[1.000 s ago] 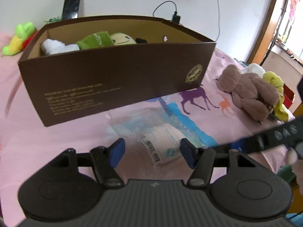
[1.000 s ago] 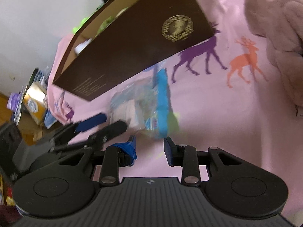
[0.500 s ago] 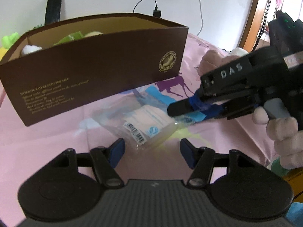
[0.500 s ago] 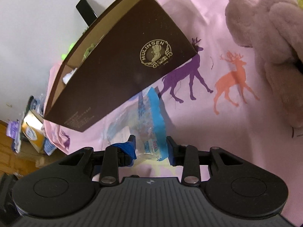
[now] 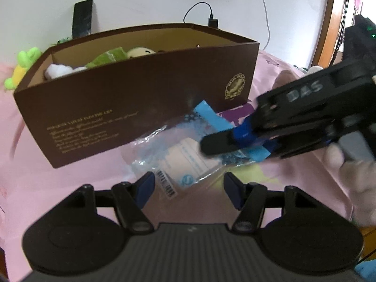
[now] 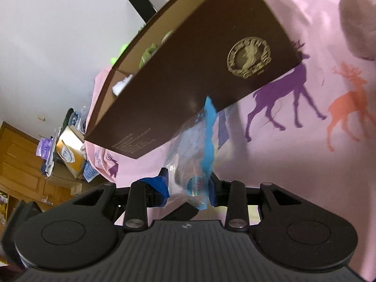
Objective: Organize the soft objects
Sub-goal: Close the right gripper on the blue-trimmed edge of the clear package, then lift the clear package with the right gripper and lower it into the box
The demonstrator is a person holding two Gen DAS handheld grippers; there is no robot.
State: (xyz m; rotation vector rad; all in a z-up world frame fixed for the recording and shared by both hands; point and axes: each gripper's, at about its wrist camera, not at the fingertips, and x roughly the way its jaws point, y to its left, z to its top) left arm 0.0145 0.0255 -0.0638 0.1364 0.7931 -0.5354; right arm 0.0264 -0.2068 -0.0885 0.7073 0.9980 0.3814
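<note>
A clear plastic packet [image 5: 185,157] with a blue strip and a white folded item inside hangs lifted off the pink sheet in front of a brown cardboard box [image 5: 141,103]. My right gripper [image 6: 189,188] is shut on the packet [image 6: 195,155] and shows from the side in the left wrist view [image 5: 211,144]. My left gripper [image 5: 188,185] is open and empty, just below the packet. Green and white plush toys [image 5: 105,58] lie inside the box. A brown plush bear [image 6: 357,23] lies to the right of the box.
The pink sheet [image 6: 293,164] with deer prints covers the bed. A green and yellow plush [image 5: 21,68] lies behind the box's left end. A dark phone [image 5: 82,18] leans on the wall, with a charger cable beside it. Cluttered shelves [image 6: 65,152] stand beyond the bed's edge.
My right gripper moved in over the packet, shut on it and raised it off the sheet. My left gripper stayed open and shifted slightly.
</note>
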